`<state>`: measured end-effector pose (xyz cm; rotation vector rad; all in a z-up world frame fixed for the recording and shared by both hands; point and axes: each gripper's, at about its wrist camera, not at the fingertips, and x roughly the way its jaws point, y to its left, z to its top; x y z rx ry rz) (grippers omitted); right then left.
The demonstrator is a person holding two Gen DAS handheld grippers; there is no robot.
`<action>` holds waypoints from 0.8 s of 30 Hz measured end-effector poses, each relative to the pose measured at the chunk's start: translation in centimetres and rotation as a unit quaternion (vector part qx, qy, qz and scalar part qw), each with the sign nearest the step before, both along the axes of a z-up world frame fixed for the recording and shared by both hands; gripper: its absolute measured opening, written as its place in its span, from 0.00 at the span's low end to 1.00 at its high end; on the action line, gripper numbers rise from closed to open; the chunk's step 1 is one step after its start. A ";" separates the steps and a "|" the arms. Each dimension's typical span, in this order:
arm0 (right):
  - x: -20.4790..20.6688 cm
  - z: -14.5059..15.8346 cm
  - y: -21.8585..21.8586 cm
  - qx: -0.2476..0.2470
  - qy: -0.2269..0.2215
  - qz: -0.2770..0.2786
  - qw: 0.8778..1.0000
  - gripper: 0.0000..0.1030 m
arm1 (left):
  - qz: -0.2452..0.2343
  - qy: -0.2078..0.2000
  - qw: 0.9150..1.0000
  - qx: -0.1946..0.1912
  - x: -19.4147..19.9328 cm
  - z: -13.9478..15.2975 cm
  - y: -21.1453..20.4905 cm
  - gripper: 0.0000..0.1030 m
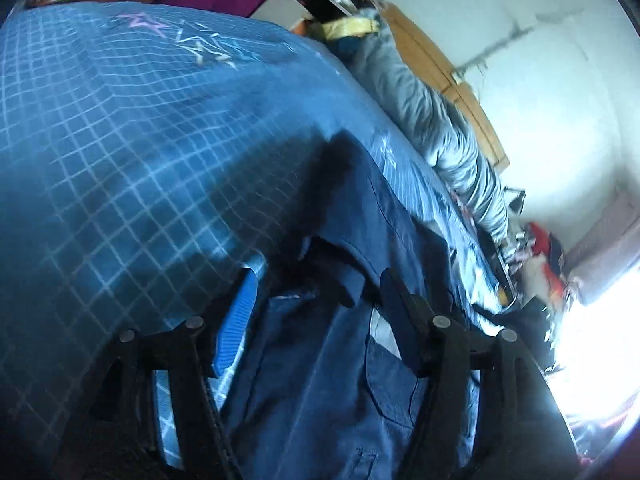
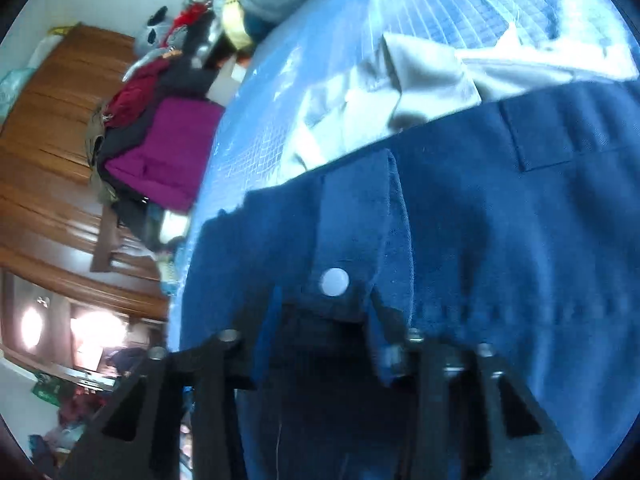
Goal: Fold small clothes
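Navy blue shorts [image 1: 320,360] on the blue checked bedsheet [image 1: 120,168], my left gripper [image 1: 316,292] spread wide around the cloth, my right gripper [image 2: 320,320] hidden under the waistband, its state I cannot tell, grey garment [image 2: 400,92] beyond.

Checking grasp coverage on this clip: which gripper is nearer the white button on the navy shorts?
Right. The right gripper sits at the waistband just below the button; the left gripper holds the navy shorts elsewhere, with no button in its view.
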<state>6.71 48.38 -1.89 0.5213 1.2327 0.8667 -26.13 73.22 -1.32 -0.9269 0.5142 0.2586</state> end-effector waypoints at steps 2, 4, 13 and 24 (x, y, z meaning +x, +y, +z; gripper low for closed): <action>0.1 0.7 -1.1 0.022 0.001 -0.018 1.000 0.06 | 0.012 0.002 1.000 0.003 0.0 0.0 0.2 0.61; -0.5 3.0 -3.2 0.055 -0.026 -0.031 0.998 0.05 | 0.024 0.006 1.000 0.007 0.0 0.0 0.4 0.61; -3.1 9.3 -15.3 0.086 -0.097 -0.086 0.988 0.05 | 0.028 0.027 0.999 0.024 0.9 -0.4 0.8 0.69; -5.1 5.2 -19.8 -0.101 -0.104 -0.099 0.985 0.19 | 0.015 0.085 0.993 0.080 3.0 1.8 -0.7 0.75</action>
